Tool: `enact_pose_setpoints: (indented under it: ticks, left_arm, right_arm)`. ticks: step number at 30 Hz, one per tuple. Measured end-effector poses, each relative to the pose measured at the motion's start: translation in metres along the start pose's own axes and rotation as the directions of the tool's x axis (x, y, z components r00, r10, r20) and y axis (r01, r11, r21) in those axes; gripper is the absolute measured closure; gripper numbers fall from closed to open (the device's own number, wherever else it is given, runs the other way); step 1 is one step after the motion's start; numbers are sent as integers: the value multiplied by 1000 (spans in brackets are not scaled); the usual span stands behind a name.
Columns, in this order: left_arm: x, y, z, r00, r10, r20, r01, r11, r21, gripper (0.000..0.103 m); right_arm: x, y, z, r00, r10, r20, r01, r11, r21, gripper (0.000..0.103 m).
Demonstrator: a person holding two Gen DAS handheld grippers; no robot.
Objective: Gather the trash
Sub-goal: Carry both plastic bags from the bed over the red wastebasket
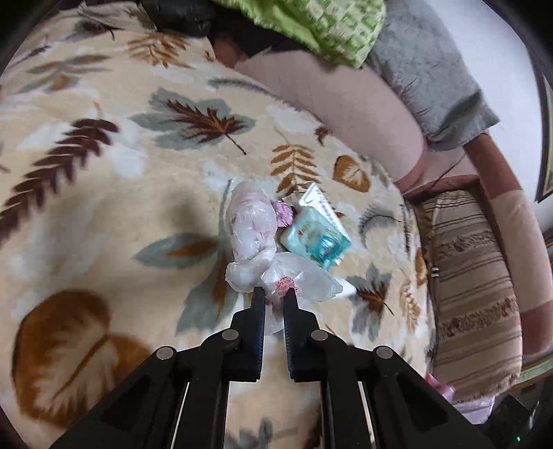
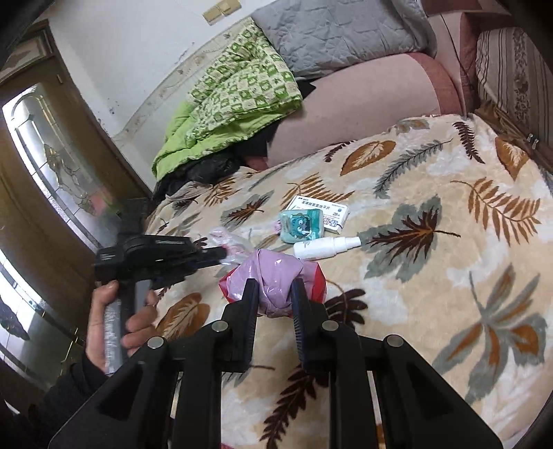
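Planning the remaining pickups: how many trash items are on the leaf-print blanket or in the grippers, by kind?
Plastic bags: 2, a clear crumpled plastic bag in the left gripper, a lilac-and-red plastic bag in the right gripper.
White cardboard box: 1
Teal soft pack: 1
White plastic spray bottle: 1
Small pink wad: 1
Total: 6

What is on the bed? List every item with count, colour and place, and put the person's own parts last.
clear plastic bag: 1, clear with red print, pinched by the left gripper
pink bag: 1, pink and red, in the right gripper
tissue pack: 1, teal, mid-blanket
medicine box: 1, white, behind the pack
spray bottle: 1, white, lying flat
leaf blanket: 1, cream
green quilt: 1, by the wall
grey pillow: 1, at the head
left gripper: shut
right gripper: shut
hand: 1, on the left gripper's handle
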State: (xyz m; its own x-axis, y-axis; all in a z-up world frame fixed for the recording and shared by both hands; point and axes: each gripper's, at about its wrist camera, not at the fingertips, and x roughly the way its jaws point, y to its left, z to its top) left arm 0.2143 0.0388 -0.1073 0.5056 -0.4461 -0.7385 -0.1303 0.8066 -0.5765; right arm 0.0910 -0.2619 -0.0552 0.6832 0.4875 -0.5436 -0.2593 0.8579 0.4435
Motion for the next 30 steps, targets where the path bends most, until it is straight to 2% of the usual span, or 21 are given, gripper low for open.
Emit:
enact_pose_setpoints:
  ticks: [5, 12, 14, 16, 17, 19, 22, 30]
  left_arm:
    - [-60, -8, -31, 995, -83, 54, 83, 997, 4, 95]
    - [-127, -29, -99, 980, -176, 95, 167, 982, 91, 95]
    - [-146, -35, -119, 975, -188, 117, 172, 976, 133, 95]
    - [-168, -37, -144, 968, -183, 173, 151, 972, 180, 95]
    - [-180, -34, -157, 961, -182, 210, 139, 969, 205, 95]
    - [-195, -25, -180, 955, -180, 238, 127, 967, 221, 95]
    - [-202, -8, -203, 958, -203, 203, 160, 965, 207, 95]
    - [-223, 14, -262, 969, -196, 149, 161, 962, 219, 95]
  right_arm:
    - [-30, 15, -12, 998, 16, 67, -15, 1000, -23, 85]
    - [-73, 36, -39, 991, 55, 126, -48, 997, -58, 85]
    - [-87, 44, -49, 987, 69, 144, -59, 995, -77, 85]
    - [-102, 52, -62, 982, 88, 170, -74, 993, -86, 85]
    - [-107, 55, -68, 980, 95, 177, -80, 993, -87, 85]
    - [-118, 61, -87, 977, 103, 185, -89, 992, -85, 84]
    - [-128, 68, -112, 976, 120, 181, -105, 991, -88, 85]
    - [-161, 77, -157, 973, 156, 171, -147, 987, -63, 84]
